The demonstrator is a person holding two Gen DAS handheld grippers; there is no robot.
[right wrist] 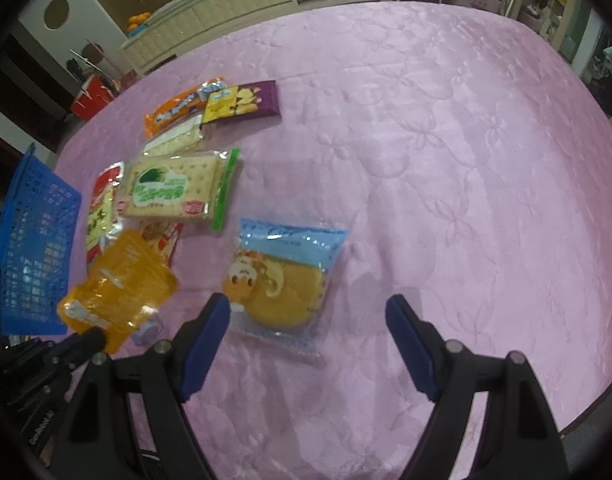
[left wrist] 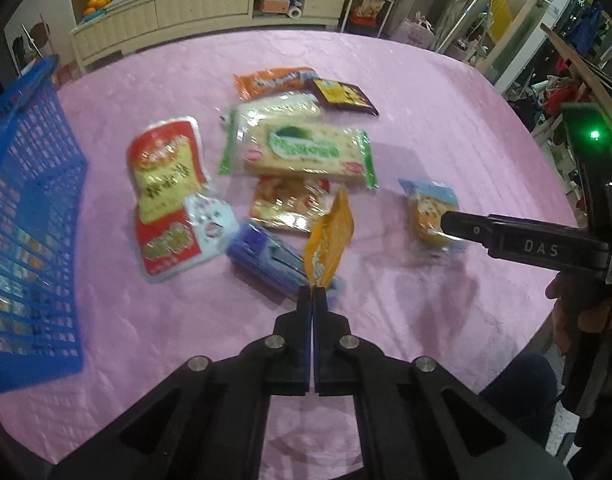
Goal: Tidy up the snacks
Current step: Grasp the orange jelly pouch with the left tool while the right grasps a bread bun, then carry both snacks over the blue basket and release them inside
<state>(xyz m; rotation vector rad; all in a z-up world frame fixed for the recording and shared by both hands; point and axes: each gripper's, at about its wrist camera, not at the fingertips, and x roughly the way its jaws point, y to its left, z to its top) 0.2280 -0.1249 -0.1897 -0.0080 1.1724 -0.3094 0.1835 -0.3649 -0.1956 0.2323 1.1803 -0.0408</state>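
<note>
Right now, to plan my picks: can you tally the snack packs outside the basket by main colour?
Orange: 1, orange pack
Yellow: 1, yellow pack, held in the left gripper
Green: 1, green cracker pack
Purple: 1, purple pack
Blue: 2, cake pack, blue-purple pack
White: 2, white cracker pack, small white pack
Red: 2, red-and-yellow pack, red-gold pack
Total: 10

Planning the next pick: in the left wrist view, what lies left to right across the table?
blue basket → red and yellow packet → green cracker pack → cake in blue wrapper → right gripper
</note>
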